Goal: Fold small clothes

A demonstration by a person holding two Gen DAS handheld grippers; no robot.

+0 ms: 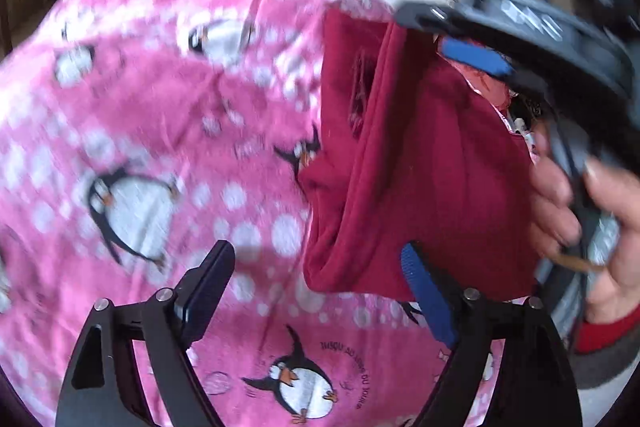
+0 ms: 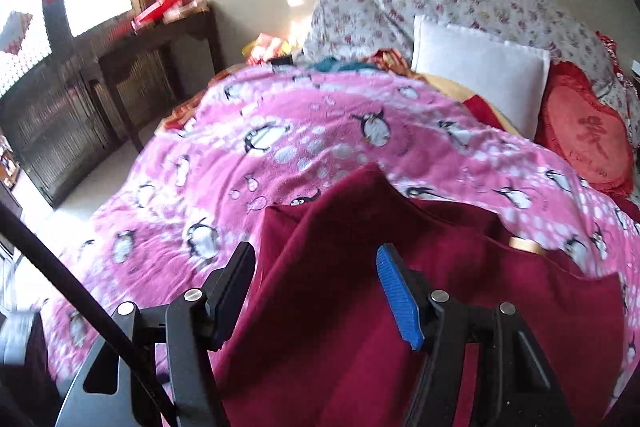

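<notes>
A dark red small garment (image 1: 420, 167) lies rumpled on the pink penguin blanket (image 1: 160, 107), partly folded over itself. My left gripper (image 1: 320, 267) is open just above its near left edge, holding nothing. My right gripper (image 2: 316, 275) is open over the same red garment (image 2: 360, 327), whose fold rises between the fingers; it shows in the left wrist view (image 1: 480, 39) at the garment's far right corner, with the hand that holds it. Whether either pad touches the cloth I cannot tell.
The pink blanket (image 2: 280, 147) covers a bed. A white pillow (image 2: 480, 67), a red heart cushion (image 2: 584, 139) and a floral quilt (image 2: 480, 3) lie at the bed's head. A dark wooden table (image 2: 160, 39) and cabinet stand left of the bed.
</notes>
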